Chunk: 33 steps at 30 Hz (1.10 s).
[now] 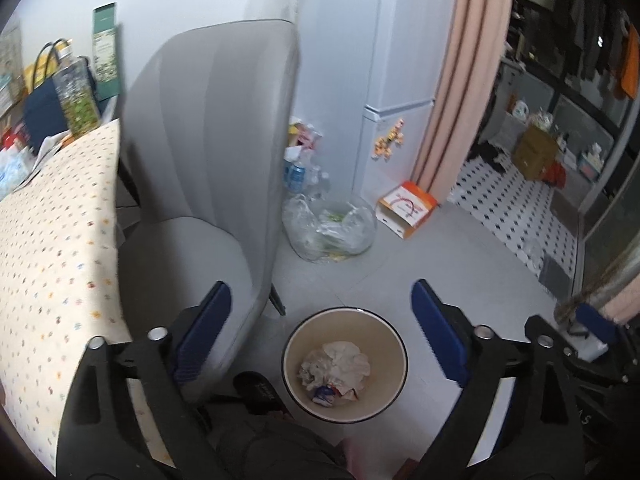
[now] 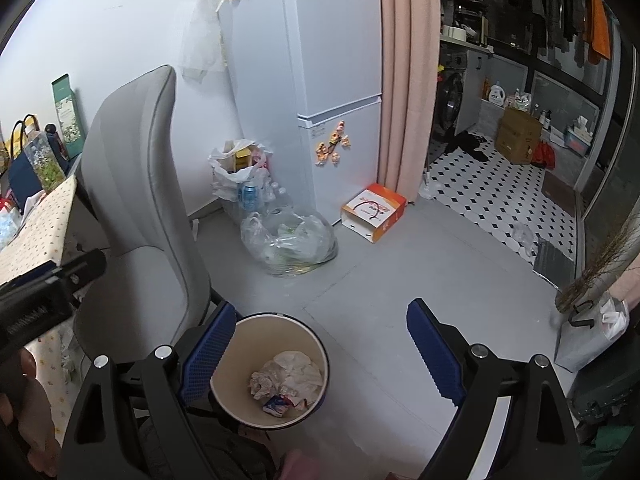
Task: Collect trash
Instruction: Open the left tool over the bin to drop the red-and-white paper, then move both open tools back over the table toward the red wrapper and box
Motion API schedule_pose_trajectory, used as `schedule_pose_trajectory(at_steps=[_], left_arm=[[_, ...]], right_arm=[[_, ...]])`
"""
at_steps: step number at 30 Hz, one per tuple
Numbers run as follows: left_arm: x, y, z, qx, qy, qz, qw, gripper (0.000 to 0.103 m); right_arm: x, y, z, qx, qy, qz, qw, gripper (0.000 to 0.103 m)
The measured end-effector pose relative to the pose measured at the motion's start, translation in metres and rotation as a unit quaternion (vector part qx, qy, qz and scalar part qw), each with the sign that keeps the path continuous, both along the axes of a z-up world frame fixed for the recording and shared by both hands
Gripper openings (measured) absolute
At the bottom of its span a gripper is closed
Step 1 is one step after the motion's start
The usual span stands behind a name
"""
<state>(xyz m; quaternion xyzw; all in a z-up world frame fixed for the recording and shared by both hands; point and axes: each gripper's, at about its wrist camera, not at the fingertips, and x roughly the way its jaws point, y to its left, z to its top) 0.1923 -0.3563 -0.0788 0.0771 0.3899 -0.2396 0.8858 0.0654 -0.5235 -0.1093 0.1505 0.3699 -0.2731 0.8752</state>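
A: Left gripper [image 1: 322, 332] and right gripper [image 2: 320, 354] both spread wide, empty. Bin [image 1: 345, 364] sits below them, crumpled trash [image 1: 334, 372] inside.

B: Risk: a finger clips the rim on descent, likely tipping the bin beside the chair [image 1: 208, 184].

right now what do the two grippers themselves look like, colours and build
Both match: the left gripper and right gripper each have a black angular frame with triangular cut-outs and silver round bolt heads at the joints. Each finger carries a long blue pad with a ribbed, saw-toothed inner face. The left gripper's black body, seen from the right wrist camera, bears faint white lettering too blurred to read.
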Motion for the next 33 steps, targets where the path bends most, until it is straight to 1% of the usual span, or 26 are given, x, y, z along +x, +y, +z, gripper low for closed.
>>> schedule_pose_trajectory(at_steps=[4, 9, 13, 18, 22, 28, 33], left_arm=[[-0.001, 0.02, 0.01, 0.003, -0.018, 0.023, 0.9995, 0.095], [0.0, 0.057, 0.021, -0.002, -0.032, 0.055, 0.998, 0.096], [-0.001, 0.092, 0.029, -0.01, -0.041, 0.082, 0.9957, 0.096], [-0.002, 0.148, 0.037, -0.027, -0.051, 0.13, 0.9899, 0.096], [-0.003, 0.191, 0.043, -0.039, -0.058, 0.169, 0.9832, 0.096], [-0.008, 0.243, 0.05, -0.048, -0.07, 0.208, 0.9744, 0.096], [-0.012, 0.286, 0.05, -0.058, -0.071, 0.242, 0.966, 0.096]], right_arm=[[0.004, 0.01, 0.004, -0.002, -0.011, 0.012, 1.0, 0.095], [0.018, 0.033, 0.007, 0.002, -0.016, 0.035, 0.999, 0.095], [0.031, 0.063, 0.02, -0.013, -0.024, 0.065, 0.998, 0.095], [0.048, 0.107, 0.03, -0.018, -0.026, 0.107, 0.994, 0.095], [0.06, 0.14, 0.039, -0.023, -0.031, 0.134, 0.99, 0.095], [0.07, 0.184, 0.053, -0.033, -0.034, 0.168, 0.985, 0.095], [0.08, 0.229, 0.063, -0.046, -0.035, 0.21, 0.976, 0.095]])
